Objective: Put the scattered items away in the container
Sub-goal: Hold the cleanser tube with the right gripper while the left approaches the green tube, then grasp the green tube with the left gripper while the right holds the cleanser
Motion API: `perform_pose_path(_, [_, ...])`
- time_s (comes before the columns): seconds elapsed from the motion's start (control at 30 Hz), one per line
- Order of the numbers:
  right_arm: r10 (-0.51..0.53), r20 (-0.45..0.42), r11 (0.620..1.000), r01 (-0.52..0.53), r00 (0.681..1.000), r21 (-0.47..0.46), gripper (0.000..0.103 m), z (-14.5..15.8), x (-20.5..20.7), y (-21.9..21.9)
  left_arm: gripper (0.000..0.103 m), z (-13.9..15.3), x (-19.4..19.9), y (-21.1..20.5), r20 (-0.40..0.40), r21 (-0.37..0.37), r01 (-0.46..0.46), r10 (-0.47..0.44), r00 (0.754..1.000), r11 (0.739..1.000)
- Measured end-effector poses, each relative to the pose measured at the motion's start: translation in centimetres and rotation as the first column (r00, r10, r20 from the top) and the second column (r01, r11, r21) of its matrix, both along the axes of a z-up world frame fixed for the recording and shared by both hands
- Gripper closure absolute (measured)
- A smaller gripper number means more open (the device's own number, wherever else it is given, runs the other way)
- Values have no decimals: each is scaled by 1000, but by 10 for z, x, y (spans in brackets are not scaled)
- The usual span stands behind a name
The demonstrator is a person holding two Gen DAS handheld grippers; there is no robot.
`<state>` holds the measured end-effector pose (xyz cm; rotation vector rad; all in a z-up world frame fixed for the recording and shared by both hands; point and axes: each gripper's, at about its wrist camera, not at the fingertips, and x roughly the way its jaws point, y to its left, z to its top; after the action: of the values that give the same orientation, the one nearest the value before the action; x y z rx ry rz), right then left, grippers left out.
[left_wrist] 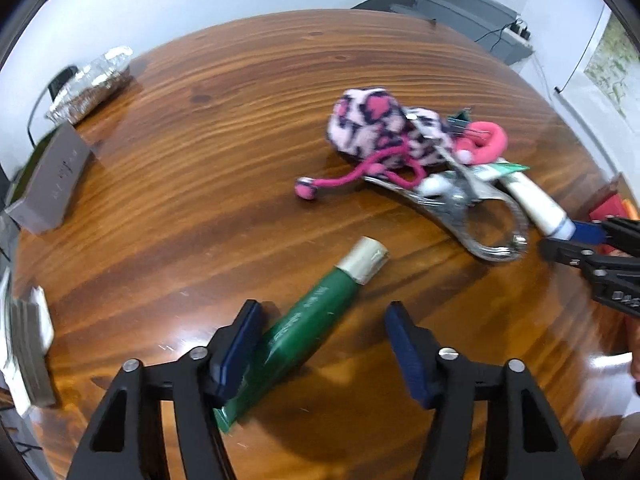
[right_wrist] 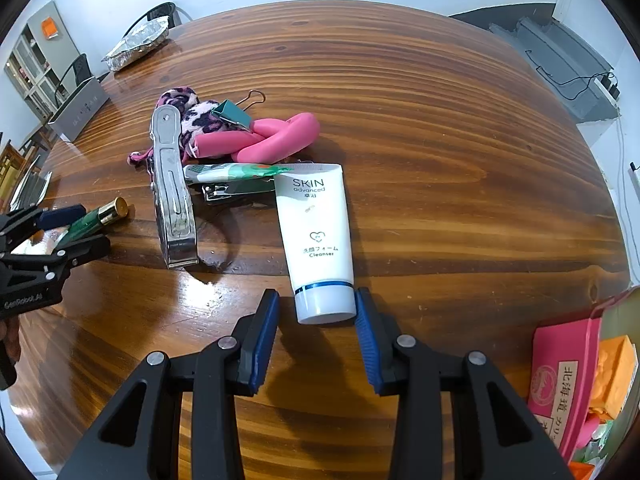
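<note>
A green tube [left_wrist: 316, 320] with a pale cap lies on the wooden table [left_wrist: 240, 120] between the fingers of my left gripper [left_wrist: 324, 344]. It rests against the left pad, with a gap to the right one, so the gripper is open. My right gripper [right_wrist: 316, 336] straddles the cap of a white cleanser tube [right_wrist: 316, 232]. The right pad touches the cap and the left pad stands off it, so this gripper is open too. A pink leopard pouch [right_wrist: 188, 112], a pink foam roller [right_wrist: 272, 140] and a big steel clip [right_wrist: 172, 200] lie in a heap.
A pink container [right_wrist: 560, 380] with several items in it stands at the near right table edge. A teal binder clip [right_wrist: 232, 114], a nail clipper [right_wrist: 228, 192] and a green-white sachet [right_wrist: 232, 171] sit in the heap. A foil tray [right_wrist: 136, 46] and a grey box [right_wrist: 78, 108] stand far left.
</note>
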<state>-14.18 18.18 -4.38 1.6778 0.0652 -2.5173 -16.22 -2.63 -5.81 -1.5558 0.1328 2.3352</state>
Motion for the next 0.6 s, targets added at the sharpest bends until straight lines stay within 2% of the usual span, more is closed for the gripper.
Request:
perform_pose_path(0.1, [0,1,1000,0,1000,-1,61,0,0,-1,38,1,7,7,13,31,-9,8,1000,999])
perform_pose_path(0.33, [6,2,1000,-6,1000,-2,61,-1,-1,-1,40,0,-8,6,-13,-2,-92,92,996,996])
perform_pose_path(0.4, [8,-1,1000,-8,1000,0,61,-1,0,-1,81,1,-11,4,-33,-21,-112,111,993,993])
perform_pose_path(0.6, [15,-6,1000,-14,1000,19,61,-1,-1,-3,83,1,-9,-3,-16,26,-186,187,982,982])
